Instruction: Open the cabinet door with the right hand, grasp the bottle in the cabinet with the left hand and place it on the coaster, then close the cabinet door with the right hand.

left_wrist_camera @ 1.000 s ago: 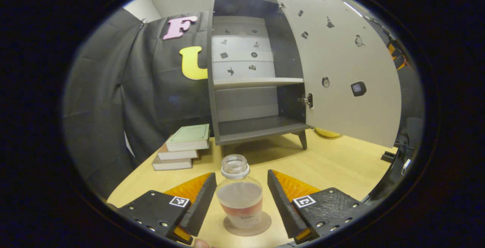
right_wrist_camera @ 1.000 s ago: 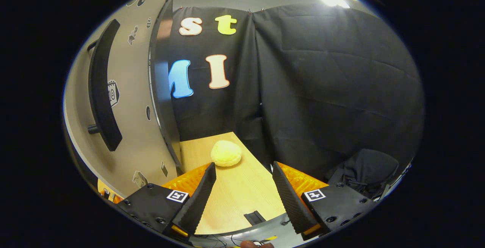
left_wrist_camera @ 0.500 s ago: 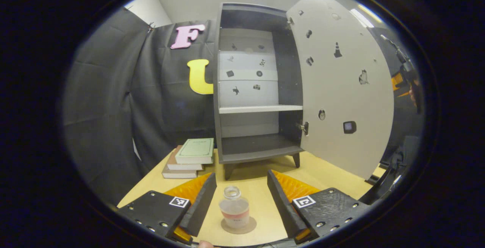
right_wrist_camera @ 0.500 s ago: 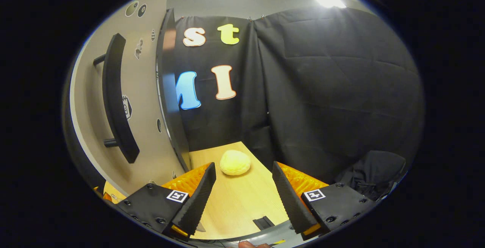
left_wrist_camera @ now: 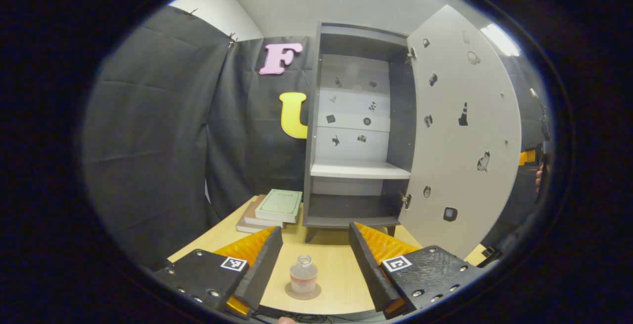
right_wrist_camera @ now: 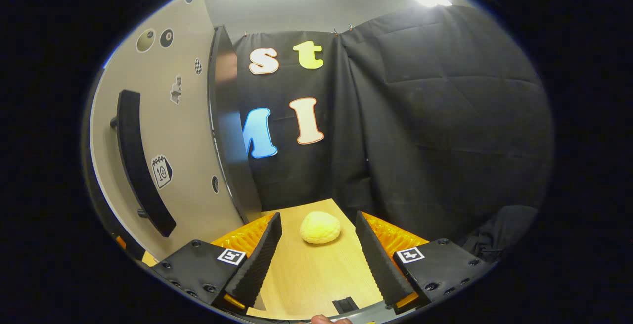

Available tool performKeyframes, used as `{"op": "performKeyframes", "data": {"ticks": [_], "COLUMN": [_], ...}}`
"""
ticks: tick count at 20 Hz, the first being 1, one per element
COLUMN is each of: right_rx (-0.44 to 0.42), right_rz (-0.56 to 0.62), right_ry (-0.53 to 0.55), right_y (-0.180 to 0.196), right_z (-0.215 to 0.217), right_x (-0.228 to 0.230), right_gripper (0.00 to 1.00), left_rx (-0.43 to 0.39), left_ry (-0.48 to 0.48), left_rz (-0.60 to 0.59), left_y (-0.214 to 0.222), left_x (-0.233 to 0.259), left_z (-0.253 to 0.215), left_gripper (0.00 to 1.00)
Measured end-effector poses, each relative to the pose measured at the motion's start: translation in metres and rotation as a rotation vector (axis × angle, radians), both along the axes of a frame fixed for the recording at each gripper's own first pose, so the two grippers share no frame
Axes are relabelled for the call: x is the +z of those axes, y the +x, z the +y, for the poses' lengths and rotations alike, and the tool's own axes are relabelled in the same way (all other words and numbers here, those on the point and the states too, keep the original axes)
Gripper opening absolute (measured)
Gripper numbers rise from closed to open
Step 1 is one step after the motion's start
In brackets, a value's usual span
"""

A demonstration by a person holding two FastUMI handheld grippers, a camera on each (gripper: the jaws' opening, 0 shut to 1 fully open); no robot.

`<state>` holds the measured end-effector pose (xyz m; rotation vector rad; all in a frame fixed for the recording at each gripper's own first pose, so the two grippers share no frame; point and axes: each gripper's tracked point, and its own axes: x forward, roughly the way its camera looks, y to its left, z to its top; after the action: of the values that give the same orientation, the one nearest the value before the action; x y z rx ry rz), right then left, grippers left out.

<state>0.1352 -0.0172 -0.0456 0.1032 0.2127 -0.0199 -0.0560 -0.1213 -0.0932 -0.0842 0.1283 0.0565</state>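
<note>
Your left hand-held gripper (left_wrist_camera: 313, 257) is hanging wide open above the tabletop (left_wrist_camera: 341, 264), gripping nothing. The bottle (left_wrist_camera: 303, 275) is standing upright on the coaster (left_wrist_camera: 302, 291), ahead of that gripper and framed between its two fingers without touching either one. Farther ahead, the cabinet (left_wrist_camera: 357, 131) is standing with its door (left_wrist_camera: 465, 136) swung open to the right of that gripper, and its shelves are showing bare. A stack of books (left_wrist_camera: 272, 208) is lying ahead and to the left, just beside the cabinet's foot.

Your right hand-held gripper (right_wrist_camera: 318, 257) is also spread wide and is holding nothing. The outer face of the cabinet door (right_wrist_camera: 163, 136) is standing close on its left, with the long dark handle (right_wrist_camera: 141, 165) well clear of its fingers. Straight ahead of this gripper, a yellow rounded object (right_wrist_camera: 320, 227) is resting on the tabletop (right_wrist_camera: 316, 274), in line with the gap between its fingers but beyond them.
</note>
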Motion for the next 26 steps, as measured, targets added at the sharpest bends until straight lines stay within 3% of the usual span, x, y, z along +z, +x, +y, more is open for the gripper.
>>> {"op": "performKeyframes", "data": {"ticks": [3, 5, 7, 9, 12, 13, 15, 18, 19, 20, 26], "right_rx": [0.053, 0.144, 0.217, 0.247, 0.273, 0.287, 0.321, 0.311, 0.287, 0.271, 0.171], "right_rz": [-0.031, -0.018, -0.027, -0.043, -0.092, -0.091, -0.061, -0.052, -0.044, -0.041, -0.04], "right_ry": [0.044, 0.062, 0.069, 0.031, -0.045, -0.041, 0.005, 0.001, -0.016, -0.023, -0.069], "right_y": [0.009, 0.019, 0.027, 0.029, 0.021, 0.017, 0.005, -0.005, -0.007, -0.011, -0.02], "right_z": [0.003, 0.014, 0.018, 0.017, 0.029, 0.038, 0.062, 0.077, 0.078, 0.077, 0.085], "right_x": [0.012, 0.009, 0.013, 0.022, 0.043, 0.044, 0.038, 0.039, 0.036, 0.038, 0.043], "right_gripper": [0.95, 0.95, 0.95, 0.95, 0.95, 0.95, 0.95, 0.95, 0.88, 0.93, 0.94], "left_rx": [0.027, -0.001, 0.02, 0.038, 0.063, 0.065, 0.06, 0.034, 0.022, 0.011, -0.011], "left_ry": [0.01, -0.014, -0.055, -0.094, -0.081, -0.071, -0.058, -0.047, -0.048, -0.049, -0.009], "left_rz": [0.017, 0.009, 0.026, 0.031, 0.031, 0.026, 0.0, -0.005, -0.008, -0.01, -0.005], "left_y": [-0.006, -0.008, -0.012, -0.018, -0.017, -0.013, -0.003, 0.013, 0.018, 0.021, 0.034], "left_x": [0.024, 0.033, 0.028, 0.031, 0.037, 0.04, 0.047, 0.045, 0.045, 0.045, 0.039], "left_z": [-0.012, -0.03, -0.035, -0.036, -0.024, -0.019, -0.011, 0.005, 0.011, 0.017, 0.066], "left_gripper": [0.82, 0.82, 0.82, 0.83, 0.81, 0.85, 0.82, 0.82, 0.82, 0.82, 0.82]}}
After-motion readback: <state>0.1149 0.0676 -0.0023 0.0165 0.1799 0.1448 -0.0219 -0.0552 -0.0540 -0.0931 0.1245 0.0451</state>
